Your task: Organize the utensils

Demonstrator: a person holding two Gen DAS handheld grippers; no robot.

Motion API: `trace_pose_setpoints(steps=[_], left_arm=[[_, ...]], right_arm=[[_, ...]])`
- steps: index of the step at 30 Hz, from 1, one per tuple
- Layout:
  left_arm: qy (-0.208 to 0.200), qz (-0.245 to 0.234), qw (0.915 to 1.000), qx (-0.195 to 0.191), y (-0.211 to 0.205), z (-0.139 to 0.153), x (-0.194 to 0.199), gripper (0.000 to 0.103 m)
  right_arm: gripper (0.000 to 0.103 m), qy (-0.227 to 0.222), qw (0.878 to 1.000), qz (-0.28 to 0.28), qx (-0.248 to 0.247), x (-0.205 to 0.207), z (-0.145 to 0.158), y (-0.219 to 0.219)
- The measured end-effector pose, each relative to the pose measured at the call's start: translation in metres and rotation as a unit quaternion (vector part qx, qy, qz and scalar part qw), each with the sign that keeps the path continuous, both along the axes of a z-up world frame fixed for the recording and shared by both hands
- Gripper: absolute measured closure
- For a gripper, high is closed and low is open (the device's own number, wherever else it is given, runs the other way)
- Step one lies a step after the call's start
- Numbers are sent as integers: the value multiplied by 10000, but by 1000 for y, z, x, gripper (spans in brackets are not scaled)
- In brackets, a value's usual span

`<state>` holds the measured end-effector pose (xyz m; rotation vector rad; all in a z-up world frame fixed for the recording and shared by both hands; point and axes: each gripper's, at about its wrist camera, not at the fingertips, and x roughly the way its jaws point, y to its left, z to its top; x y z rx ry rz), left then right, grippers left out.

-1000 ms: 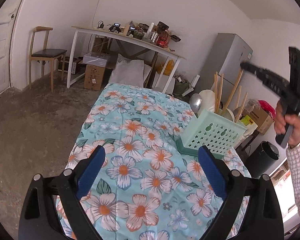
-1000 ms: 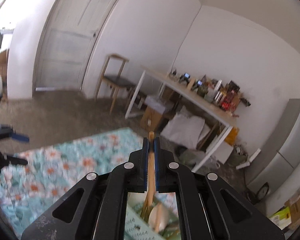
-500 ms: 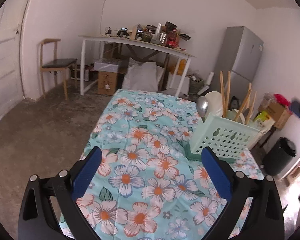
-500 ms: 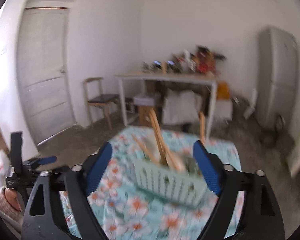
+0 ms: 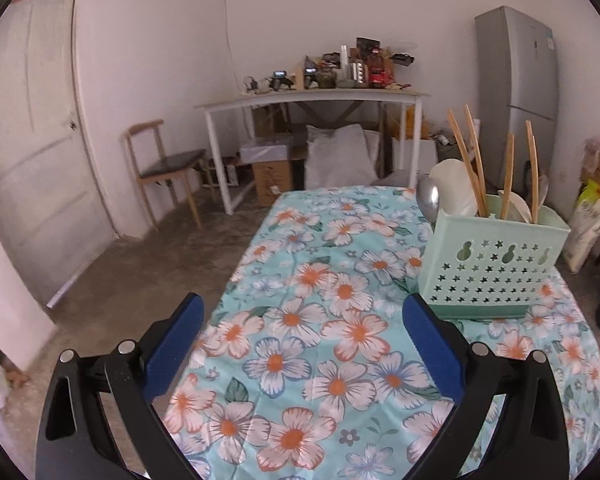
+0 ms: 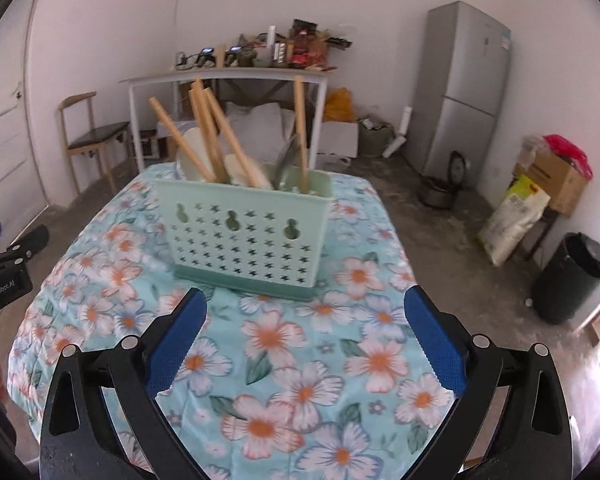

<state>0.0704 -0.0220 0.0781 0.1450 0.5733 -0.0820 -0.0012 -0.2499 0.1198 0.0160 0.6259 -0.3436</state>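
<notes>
A mint green utensil holder [image 5: 488,264] stands on the floral tablecloth [image 5: 320,344], right of centre in the left wrist view and straight ahead in the right wrist view [image 6: 244,236]. It holds several wooden chopsticks [image 6: 216,136], white spoons [image 5: 456,192] and a metal spoon [image 5: 428,200]. My left gripper [image 5: 302,344] is open and empty over the near part of the table. My right gripper [image 6: 306,340] is open and empty in front of the holder. The left gripper also shows at the left edge of the right wrist view [image 6: 8,264].
Behind the table stand a white workbench with clutter [image 5: 312,96], a wooden chair [image 5: 160,168], boxes and a grey fridge [image 5: 516,92]. A black bin [image 6: 572,276] and sacks sit on the floor at the right. A door [image 5: 32,140] is at the left.
My right gripper was shut on a chopstick above the holder; it has opened, let go and pulled back to face the holder. The left gripper drifted slightly, still open.
</notes>
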Motion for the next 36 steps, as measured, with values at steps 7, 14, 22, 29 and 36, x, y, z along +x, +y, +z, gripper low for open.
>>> trace_pose_setpoints(steps=[7, 14, 22, 29, 36], left_arm=[[346, 508, 9977, 291, -13, -3, 3, 6], [480, 531, 9969, 333, -19, -5, 5, 6], [464, 507, 9970, 364, -24, -5, 8, 6], [448, 387, 9973, 437, -27, -6, 6, 6], [552, 371, 9968, 450, -27, -11, 7, 6]], right_arm=[[8, -79, 9994, -272, 185, -9, -1, -27], [8, -66, 9991, -344, 258, -5, -5, -38], [8, -38, 9992, -299, 263, -3, -6, -39], [8, -42, 9992, -284, 260, 0, -7, -38], [8, -63, 9992, -292, 253, 1, -8, -37]])
